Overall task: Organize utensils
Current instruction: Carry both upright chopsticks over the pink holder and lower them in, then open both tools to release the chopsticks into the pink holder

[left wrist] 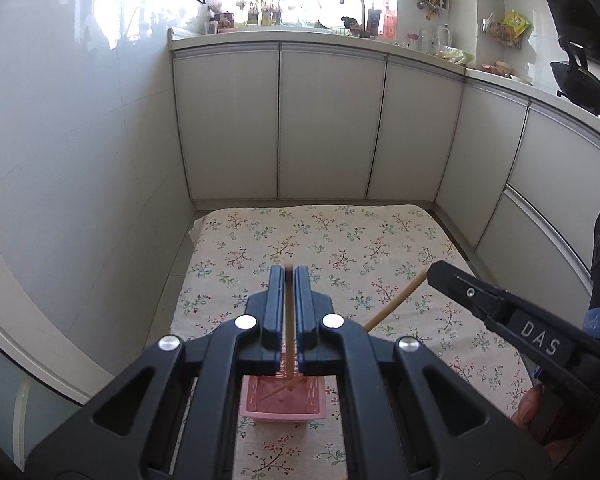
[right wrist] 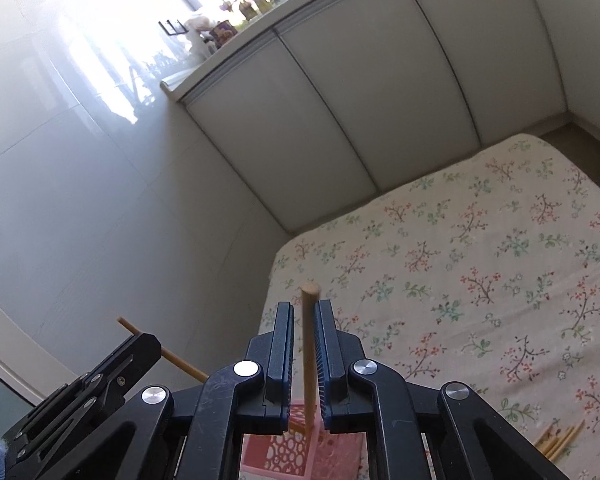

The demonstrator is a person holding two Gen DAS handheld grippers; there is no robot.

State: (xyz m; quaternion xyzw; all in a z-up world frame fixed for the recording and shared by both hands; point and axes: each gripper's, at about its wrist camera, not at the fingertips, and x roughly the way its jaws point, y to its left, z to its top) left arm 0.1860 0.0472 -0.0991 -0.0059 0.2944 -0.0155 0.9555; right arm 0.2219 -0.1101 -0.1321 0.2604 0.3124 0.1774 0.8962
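My left gripper (left wrist: 289, 276) is shut on a wooden chopstick (left wrist: 289, 344) whose lower end reaches into a pink plastic basket (left wrist: 281, 404) on the flowered cloth. My right gripper (right wrist: 305, 312) stands over the same basket (right wrist: 300, 450), its jaws narrowly apart around a second chopstick (right wrist: 309, 356) that stands upright in the basket; contact with the pads is not clear. The right gripper also shows in the left wrist view (left wrist: 452, 280) with its chopstick (left wrist: 396, 304). The left gripper shows in the right wrist view (right wrist: 140, 344) with its chopstick (right wrist: 160, 350).
A flowered cloth (left wrist: 340, 248) covers the low table. Several loose chopsticks (right wrist: 560, 438) lie on the cloth at the right. White cabinets (left wrist: 332, 120) stand behind, a glossy wall (left wrist: 80, 140) at the left. A black wok (left wrist: 584, 84) sits on the counter.
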